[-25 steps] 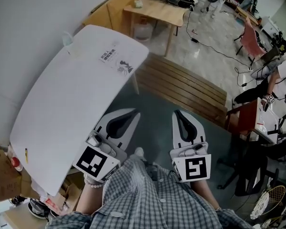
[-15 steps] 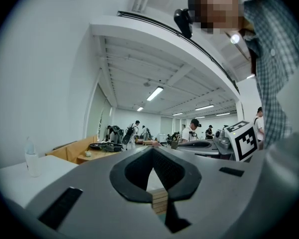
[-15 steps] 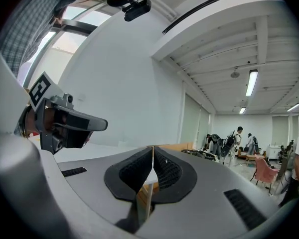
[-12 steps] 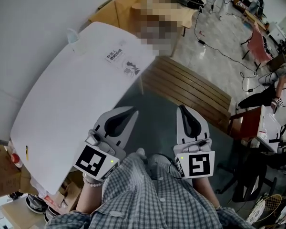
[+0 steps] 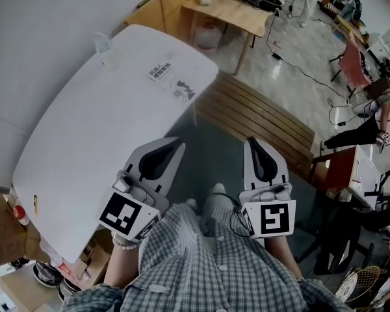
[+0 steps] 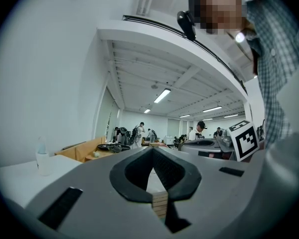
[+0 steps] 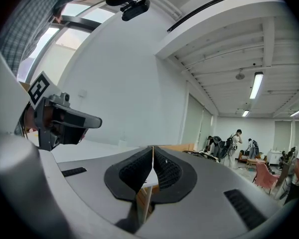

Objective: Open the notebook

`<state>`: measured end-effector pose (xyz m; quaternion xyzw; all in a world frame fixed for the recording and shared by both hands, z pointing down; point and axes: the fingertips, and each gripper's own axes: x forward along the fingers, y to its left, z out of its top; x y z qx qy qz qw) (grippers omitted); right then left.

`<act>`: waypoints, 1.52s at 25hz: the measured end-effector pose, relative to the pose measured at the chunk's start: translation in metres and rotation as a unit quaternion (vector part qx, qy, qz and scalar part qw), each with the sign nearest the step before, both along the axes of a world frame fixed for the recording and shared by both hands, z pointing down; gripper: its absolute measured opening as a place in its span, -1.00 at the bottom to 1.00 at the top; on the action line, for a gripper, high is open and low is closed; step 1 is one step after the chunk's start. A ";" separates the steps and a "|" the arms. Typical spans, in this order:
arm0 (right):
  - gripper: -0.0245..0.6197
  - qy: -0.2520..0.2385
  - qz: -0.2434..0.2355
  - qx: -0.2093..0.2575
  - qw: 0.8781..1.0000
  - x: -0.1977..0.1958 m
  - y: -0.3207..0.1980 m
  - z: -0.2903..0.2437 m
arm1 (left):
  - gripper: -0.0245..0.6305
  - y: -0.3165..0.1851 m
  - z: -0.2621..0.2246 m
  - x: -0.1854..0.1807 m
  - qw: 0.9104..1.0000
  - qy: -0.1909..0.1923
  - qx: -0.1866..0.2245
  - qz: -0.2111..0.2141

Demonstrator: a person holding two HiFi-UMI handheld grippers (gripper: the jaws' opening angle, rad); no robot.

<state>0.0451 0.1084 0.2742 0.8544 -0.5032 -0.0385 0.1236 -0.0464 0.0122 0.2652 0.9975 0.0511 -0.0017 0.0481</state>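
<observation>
A person in a checked shirt holds two grippers level, just off the near right edge of a white table. The left gripper has its jaws closed together on nothing, and the right gripper is likewise closed and empty. No notebook shows in any view, so it probably has to be found first, then met at its cover edge with parted jaws. A small bottle and a label sit at the table's far end. A slatted wooden bench beside the table could block the way.
</observation>
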 end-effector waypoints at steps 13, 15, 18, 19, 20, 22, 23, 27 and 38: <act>-0.85 0.003 -0.034 -0.007 0.999 0.032 -0.035 0.003 | -0.90 -0.031 0.003 0.015 0.999 -0.003 -0.004 -0.047; -0.85 0.002 -0.044 -0.007 0.999 0.041 -0.042 0.004 | -0.90 -0.034 0.004 0.022 0.998 -0.006 -0.003 -0.056; -0.85 -0.002 -0.057 -0.004 0.998 0.056 -0.053 0.006 | -0.90 -0.041 0.005 0.033 0.998 -0.010 -0.002 -0.069; -0.85 -0.004 -0.062 -0.004 0.998 0.060 -0.057 0.006 | -0.90 -0.043 0.005 0.036 0.997 -0.011 -0.002 -0.074; -0.85 -0.005 -0.069 -0.004 0.998 0.064 -0.062 0.006 | -0.90 -0.046 0.004 0.040 0.997 -0.013 -0.003 -0.080; -0.85 -0.010 -0.081 -0.006 0.997 0.075 -0.071 0.006 | -0.90 -0.052 0.003 0.049 0.996 -0.017 -0.003 -0.092; -0.85 -0.012 -0.086 -0.006 0.996 0.081 -0.074 0.006 | -0.90 -0.054 0.002 0.054 0.995 -0.019 -0.004 -0.098; -0.85 -0.012 -0.106 -0.010 0.994 0.107 -0.088 0.004 | -0.90 -0.063 0.000 0.076 0.993 -0.022 -0.007 -0.117; -0.85 -0.014 -0.185 -0.027 0.982 0.179 -0.138 0.002 | -0.90 -0.089 -0.004 0.137 0.980 -0.025 -0.015 -0.197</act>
